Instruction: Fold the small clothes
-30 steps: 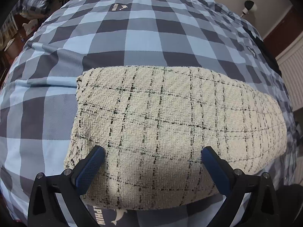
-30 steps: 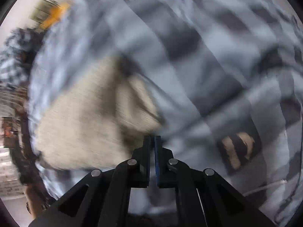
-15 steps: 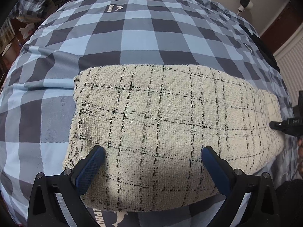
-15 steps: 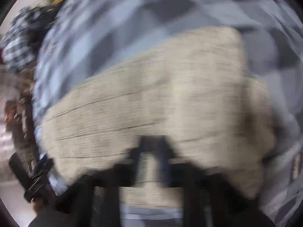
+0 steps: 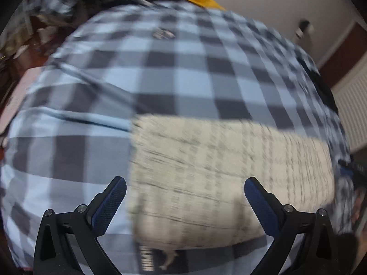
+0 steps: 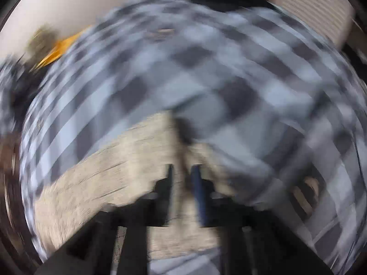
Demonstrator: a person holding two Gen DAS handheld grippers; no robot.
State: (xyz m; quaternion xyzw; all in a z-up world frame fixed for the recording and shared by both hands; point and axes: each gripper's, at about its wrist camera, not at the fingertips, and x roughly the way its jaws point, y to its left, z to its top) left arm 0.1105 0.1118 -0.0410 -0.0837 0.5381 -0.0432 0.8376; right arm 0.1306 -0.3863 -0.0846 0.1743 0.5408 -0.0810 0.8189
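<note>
Underneath, a blue-grey checked bedspread (image 5: 183, 73), pale wall (image 5: 263, 2) behind.

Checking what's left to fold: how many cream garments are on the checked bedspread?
1: the cream garment lies flat on the checked bedspread, in front of both cameras. Others may lie out of view.

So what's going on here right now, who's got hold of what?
A person is folding a cream tweed garment on a bed with a grey checked duvet, a gripper in each hand. The garment lies as a folded rectangle. The left gripper is wide open above its near edge, holding nothing. The right gripper is at the garment's end; its jaws have just been opening, a gap shows between them, and the blur hides whether cloth is still between them.
</note>
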